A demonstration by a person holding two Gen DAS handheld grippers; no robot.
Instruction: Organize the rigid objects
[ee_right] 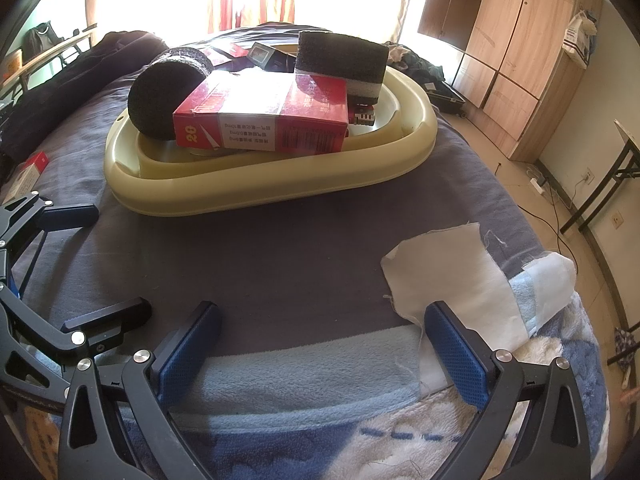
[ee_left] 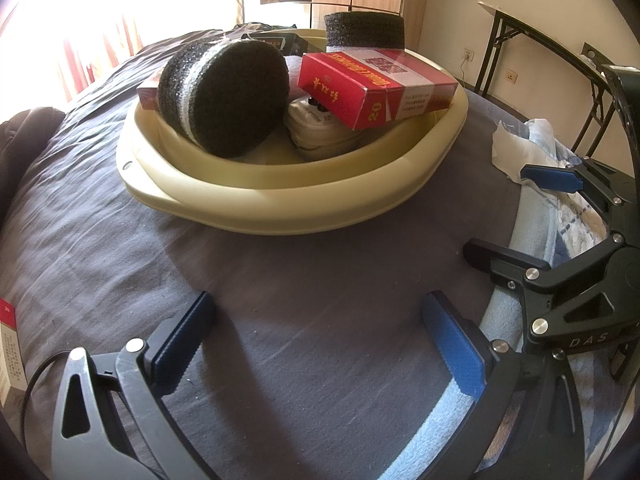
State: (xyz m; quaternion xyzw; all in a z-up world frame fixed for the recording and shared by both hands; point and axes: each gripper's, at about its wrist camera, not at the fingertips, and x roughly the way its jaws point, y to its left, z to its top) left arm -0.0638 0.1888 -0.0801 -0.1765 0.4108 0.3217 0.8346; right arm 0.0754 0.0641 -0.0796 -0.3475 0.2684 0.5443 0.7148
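A cream plastic basin (ee_left: 280, 196) (ee_right: 256, 188) sits on the grey bedsheet, piled with rigid things: a red carton (ee_left: 372, 84) (ee_right: 264, 116), a round black foam block (ee_left: 224, 96) (ee_right: 160, 96), a black foam cylinder (ee_left: 364, 32) (ee_right: 340, 60), a white object (ee_left: 320, 128) under the carton, and small dark boxes (ee_right: 264, 54) at the back. My left gripper (ee_left: 316, 344) stands open over bare sheet in front of the basin. My right gripper (ee_right: 320, 344) is open too, above a light blue towel edge. Each gripper shows in the other's view, the right gripper (ee_left: 512, 216) and the left gripper (ee_right: 92, 260) both open.
A white cloth (ee_right: 452, 280) (ee_left: 508, 148) lies at the bed's right edge on a blue patterned blanket (ee_right: 400, 432). Another red carton (ee_right: 30, 172) (ee_left: 8, 344) lies on the sheet to the left. Dark clothing (ee_right: 80, 68) is heaped far left. Folding table (ee_left: 540, 44) and wardrobe (ee_right: 520, 40) stand off the bed.
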